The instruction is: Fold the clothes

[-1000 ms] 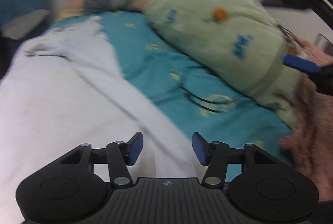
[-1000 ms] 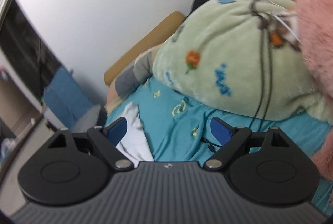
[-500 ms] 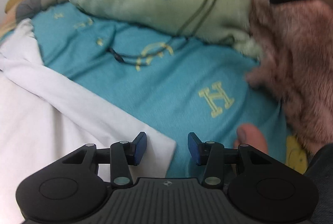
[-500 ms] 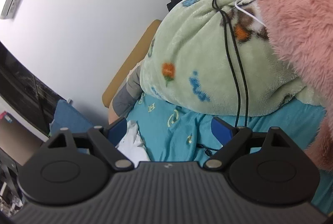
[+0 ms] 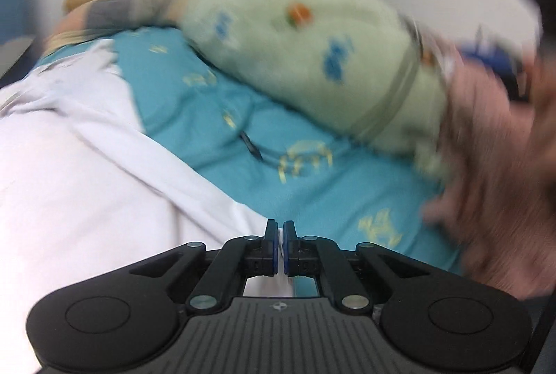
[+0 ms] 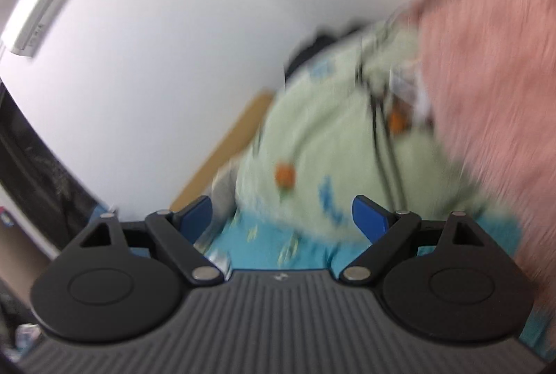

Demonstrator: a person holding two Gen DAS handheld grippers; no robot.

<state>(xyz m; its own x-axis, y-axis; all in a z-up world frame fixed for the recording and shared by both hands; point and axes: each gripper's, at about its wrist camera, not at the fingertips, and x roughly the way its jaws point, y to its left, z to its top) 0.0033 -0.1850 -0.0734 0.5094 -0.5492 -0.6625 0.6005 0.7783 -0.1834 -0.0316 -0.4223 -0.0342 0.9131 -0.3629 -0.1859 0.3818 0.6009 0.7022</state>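
we saw the left gripper (image 5: 280,228) with its jaws pressed together — the corner of the white cloth (image 5: 87,172) ran right up under the blue pads, but the blur kept us from telling whether any fabric was pinched between them. the white cloth lay spread on the teal sheet (image 5: 215,116), covering its left side. on the far side of the sheet sat a green blanket (image 5: 305,61) with a dark cable across it, and to the right of the sheet a pink fleece (image 5: 486,165), badly smeared. the right gripper (image 6: 282,214) had its jaws wide apart with nothing between them — it pointed across the sheet (image 6: 264,249) toward the blanket (image 6: 312,144), the fleece (image 6: 493,61) crowding in to the right of the blanket. a white wall (image 6: 156,61) stood beyond the sheet.
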